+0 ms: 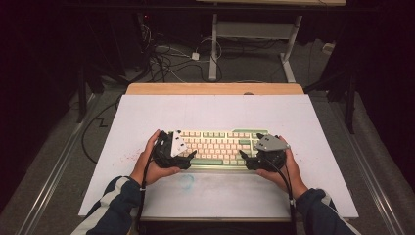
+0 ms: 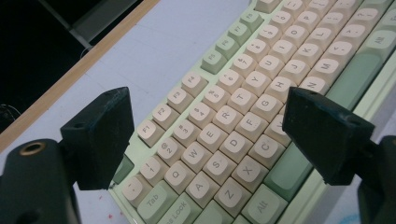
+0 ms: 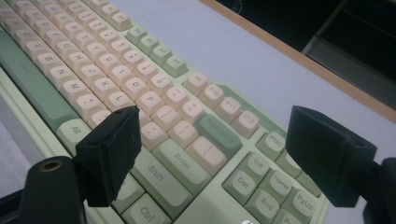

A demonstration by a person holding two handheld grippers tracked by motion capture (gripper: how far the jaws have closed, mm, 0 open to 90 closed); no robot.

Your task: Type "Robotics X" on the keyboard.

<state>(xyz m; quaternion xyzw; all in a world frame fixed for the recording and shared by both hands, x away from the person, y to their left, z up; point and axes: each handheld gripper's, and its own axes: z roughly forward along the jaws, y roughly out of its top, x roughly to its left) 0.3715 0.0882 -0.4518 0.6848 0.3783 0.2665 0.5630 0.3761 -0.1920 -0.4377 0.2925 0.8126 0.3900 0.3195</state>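
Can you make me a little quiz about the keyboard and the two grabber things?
1. True or false: the left gripper has its jaws open over the keyboard.
2. Which end of the keyboard is the right gripper at? A the Enter and Shift end, B the Tab and Caps Lock end, C the middle.
3. What colour is the space bar?

Key:
1. True. Nothing is squeezed between the jaws.
2. A. The right gripper view shows Enter and Shift there.
3. Green.
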